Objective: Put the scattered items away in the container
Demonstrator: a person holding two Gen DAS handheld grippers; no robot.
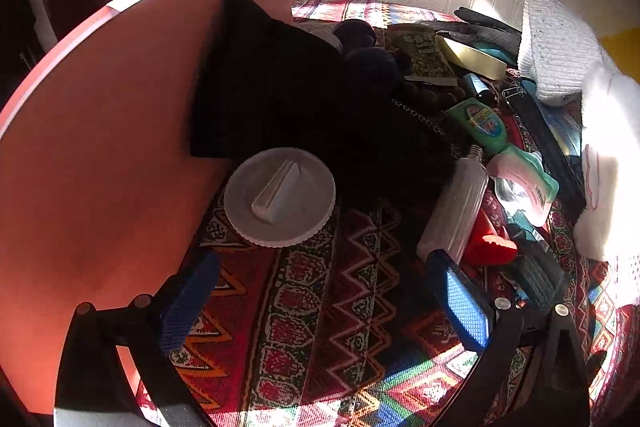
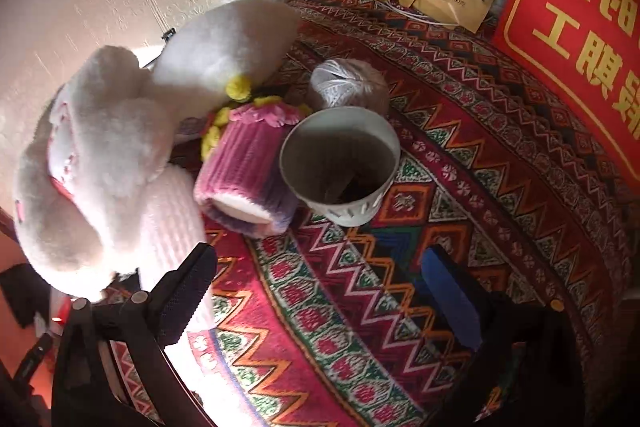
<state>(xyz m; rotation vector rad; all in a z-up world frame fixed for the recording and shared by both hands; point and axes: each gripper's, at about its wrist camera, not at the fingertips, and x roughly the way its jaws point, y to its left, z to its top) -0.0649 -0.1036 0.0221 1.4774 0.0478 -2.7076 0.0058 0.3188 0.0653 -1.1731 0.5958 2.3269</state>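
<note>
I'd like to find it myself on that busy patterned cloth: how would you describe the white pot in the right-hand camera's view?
Start at the big white plush toy on the left of the patterned cloth. Right of it lies a pink knitted roll, and against that stands the white pot, a ball of white yarn behind it. Alone among these soft things, it is hard, round and open-topped, with a slotted lower wall.

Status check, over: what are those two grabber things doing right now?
Left hand-held gripper open, empty, above white lid. Right hand-held gripper open, empty, facing white container. Pink knitted roll touching container's side.
</note>
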